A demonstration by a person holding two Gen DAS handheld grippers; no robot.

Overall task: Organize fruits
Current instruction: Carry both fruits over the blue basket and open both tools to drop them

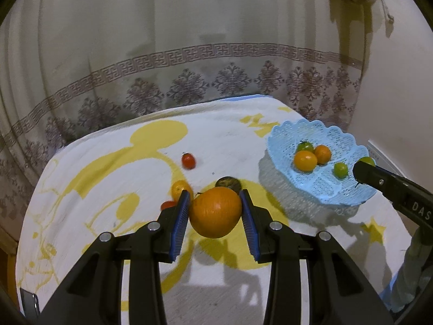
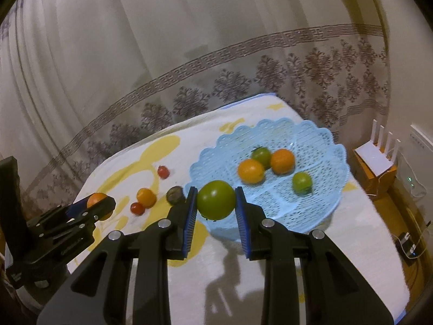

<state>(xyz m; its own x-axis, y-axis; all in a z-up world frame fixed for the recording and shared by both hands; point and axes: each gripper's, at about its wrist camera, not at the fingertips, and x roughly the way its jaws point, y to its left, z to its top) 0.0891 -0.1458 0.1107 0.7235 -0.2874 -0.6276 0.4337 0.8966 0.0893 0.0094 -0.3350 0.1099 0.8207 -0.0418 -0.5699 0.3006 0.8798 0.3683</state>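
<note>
My left gripper (image 1: 214, 203) is shut on a large orange tomato (image 1: 215, 211), held above the cloth. My right gripper (image 2: 215, 202) is shut on a green tomato (image 2: 215, 200), hanging at the near rim of the light blue lattice basket (image 2: 319, 211). Inside the basket lie two orange tomatoes (image 2: 251, 171) and two green ones (image 2: 301, 182). On the cloth to the left sit a red cherry tomato (image 2: 163, 172), an orange tomato (image 2: 146, 197), another small red one (image 2: 137, 208) and a dark brownish fruit (image 2: 175, 195). In the left wrist view the basket (image 1: 338, 189) stands at the right.
The white cloth with yellow shapes (image 1: 108, 189) covers the table. A patterned curtain (image 1: 189, 81) hangs close behind its far edge. A white router (image 2: 374, 157) sits on an orange box right of the table, with cables on the floor (image 2: 408, 246).
</note>
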